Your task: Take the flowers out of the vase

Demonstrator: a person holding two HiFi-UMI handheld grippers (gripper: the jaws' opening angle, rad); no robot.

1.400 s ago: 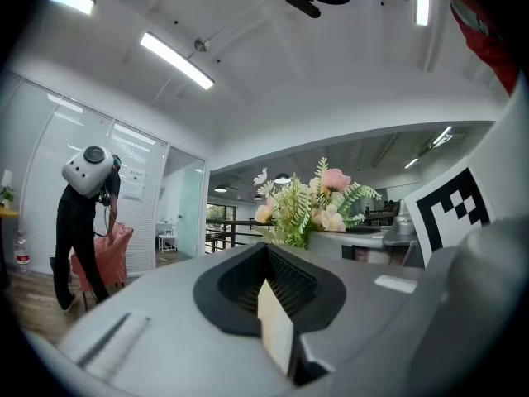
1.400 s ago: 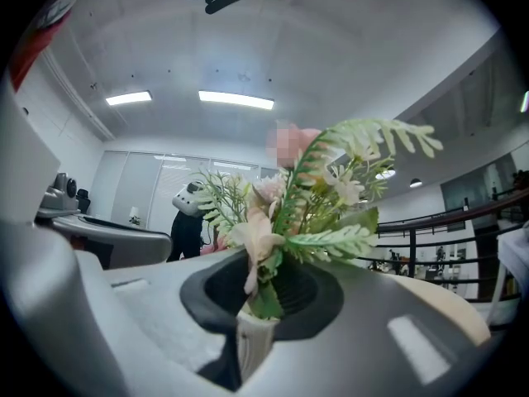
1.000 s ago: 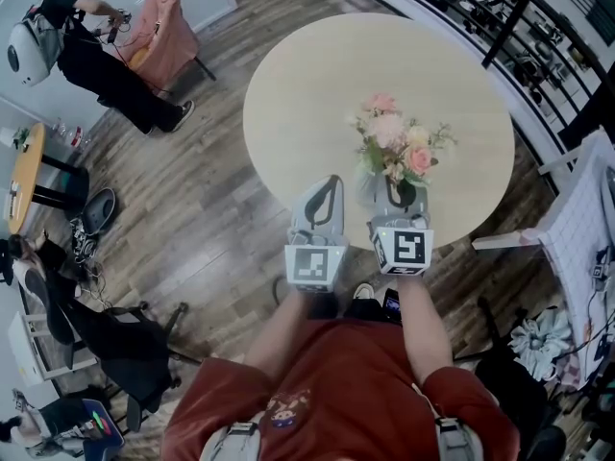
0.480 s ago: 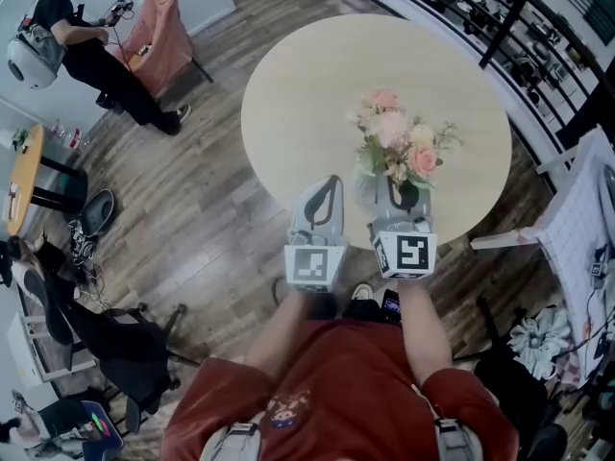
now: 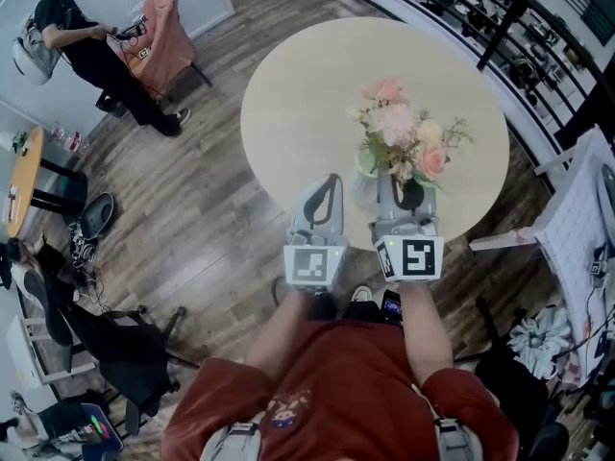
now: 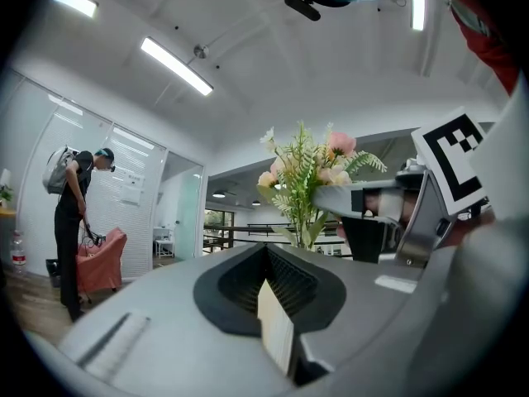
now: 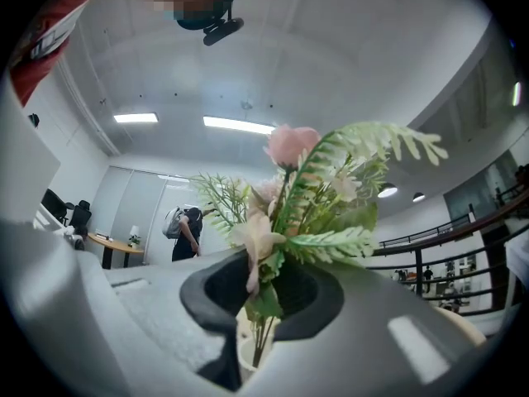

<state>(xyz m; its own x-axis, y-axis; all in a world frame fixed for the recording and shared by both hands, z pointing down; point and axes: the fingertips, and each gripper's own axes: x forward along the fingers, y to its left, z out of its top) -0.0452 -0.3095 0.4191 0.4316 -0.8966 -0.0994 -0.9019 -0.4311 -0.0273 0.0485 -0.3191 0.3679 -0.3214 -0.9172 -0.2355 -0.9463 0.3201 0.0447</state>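
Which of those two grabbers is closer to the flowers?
Right. The right gripper grips the flowers by their stems; the left gripper sits off to their left, shut and empty.

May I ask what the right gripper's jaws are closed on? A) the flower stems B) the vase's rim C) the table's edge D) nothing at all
A: the right gripper view shows the right gripper pinching the green flower stems, with the blooms spreading above it.

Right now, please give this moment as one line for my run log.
left gripper: shut, empty | right gripper: shut on flowers, at the stems | vase: on table
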